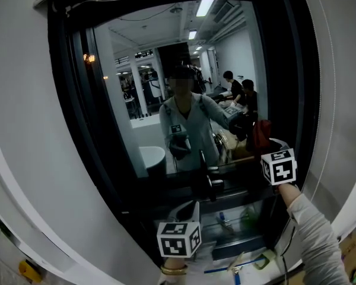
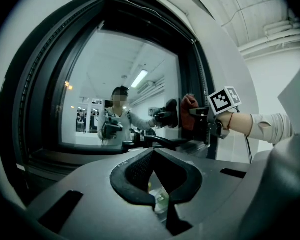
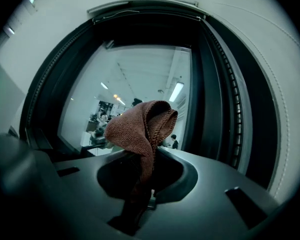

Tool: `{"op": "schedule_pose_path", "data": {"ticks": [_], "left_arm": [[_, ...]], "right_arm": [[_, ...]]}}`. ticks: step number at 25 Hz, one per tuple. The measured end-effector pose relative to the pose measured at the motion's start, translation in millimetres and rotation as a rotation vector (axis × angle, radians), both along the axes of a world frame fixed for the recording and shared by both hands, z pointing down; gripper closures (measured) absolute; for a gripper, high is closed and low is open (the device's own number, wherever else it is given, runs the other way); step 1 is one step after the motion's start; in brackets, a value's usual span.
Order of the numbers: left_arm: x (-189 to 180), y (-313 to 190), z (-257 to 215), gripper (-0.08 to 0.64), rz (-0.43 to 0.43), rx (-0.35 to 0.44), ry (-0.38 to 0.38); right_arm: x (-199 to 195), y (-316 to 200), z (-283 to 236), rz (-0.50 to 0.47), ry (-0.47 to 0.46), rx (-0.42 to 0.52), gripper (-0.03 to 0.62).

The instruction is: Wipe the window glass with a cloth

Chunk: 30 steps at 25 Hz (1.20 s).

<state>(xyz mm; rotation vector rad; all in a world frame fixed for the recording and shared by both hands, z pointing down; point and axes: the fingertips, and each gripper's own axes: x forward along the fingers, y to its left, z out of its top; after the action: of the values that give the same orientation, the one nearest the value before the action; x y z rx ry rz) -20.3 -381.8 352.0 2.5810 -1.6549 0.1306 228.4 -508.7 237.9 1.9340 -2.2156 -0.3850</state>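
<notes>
The window glass [image 1: 166, 94] is dark-framed and mirrors a person and a lit room. A reddish-brown cloth [image 1: 260, 135] is bunched at the glass's right side, close to the frame. My right gripper [image 1: 266, 150] is shut on it, and its marker cube sits just below. In the right gripper view the cloth [image 3: 140, 126] stands up from between the jaws of the right gripper [image 3: 147, 159], and I cannot tell whether it touches the glass [image 3: 135, 79]. My left gripper [image 1: 190, 211] is low by the sill, its jaws [image 2: 154, 154] shut and empty. From there the cloth [image 2: 189, 111] shows up at the right.
A thick black window frame [image 1: 98, 159] rings the glass, set in a white wall [image 1: 24, 129]. A dark handle [image 1: 209, 180] stands on the sill. Below the window lie blue tools [image 1: 234, 260] and small items. A yellow object [image 1: 29, 271] sits at bottom left.
</notes>
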Motion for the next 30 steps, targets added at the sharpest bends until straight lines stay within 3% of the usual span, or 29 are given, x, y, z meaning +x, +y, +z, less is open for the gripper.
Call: {"op": "schedule_pose_path", "data": {"ticks": [7,15,19,26,30], "left_arm": [[2.7,7.1,14.6,0.555,-0.007,-0.009,-0.003],[-9.3,35.4,26.8,0.555,-0.012,-0.015,0.022],[-23.0,50.2,40.5,0.555,-0.024,-0.039,0.038],[-42.2,83.3,60.8,0.555,-0.042,-0.065,0.047],[-45.4,101.9,73.2,0.555,-0.039,-0.085,0.053]], "right_arm": [[-60.9,57.2,14.0,-0.179,-0.027,0.025,0.541],[-118.0,126.4,56.9,-0.281,0.01,0.027,0.541],[-139.6,155.4,91.8,-0.314,-0.008,-0.025,0.54],[-163.6,198.3,153.1,-0.354,-0.127,-0.167,0.541],[-173.3,220.9,179.6,-0.365,-0.136,-0.212,0.541]]}}
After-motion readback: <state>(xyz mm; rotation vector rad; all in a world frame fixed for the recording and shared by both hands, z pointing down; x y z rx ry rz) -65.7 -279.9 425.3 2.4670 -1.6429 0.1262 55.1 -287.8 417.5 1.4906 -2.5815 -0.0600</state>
